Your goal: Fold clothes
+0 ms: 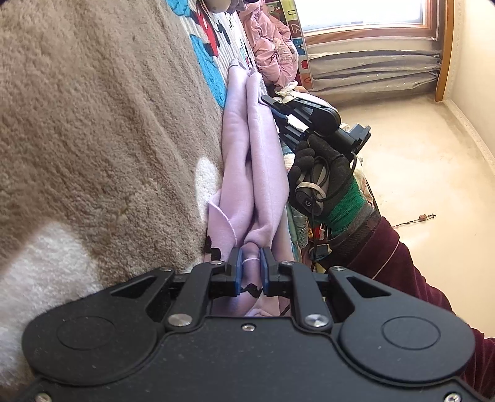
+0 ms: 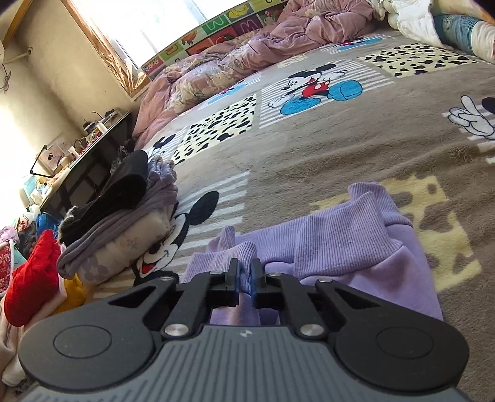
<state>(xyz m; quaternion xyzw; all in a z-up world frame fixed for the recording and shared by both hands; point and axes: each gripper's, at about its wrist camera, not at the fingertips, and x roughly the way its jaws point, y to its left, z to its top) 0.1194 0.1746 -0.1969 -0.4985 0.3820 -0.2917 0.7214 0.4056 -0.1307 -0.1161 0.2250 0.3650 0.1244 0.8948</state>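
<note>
Sunlit window (image 1: 365, 14), pale floor (image 1: 411, 160), dark side table (image 2: 89, 160).

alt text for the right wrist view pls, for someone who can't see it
The right tool is shut on a ribbed cuff of a lilac garment lying on a cartoon-mouse bed blanket. A stack of folded clothes sits to the left, with a rumpled pink quilt under the window behind.
</note>
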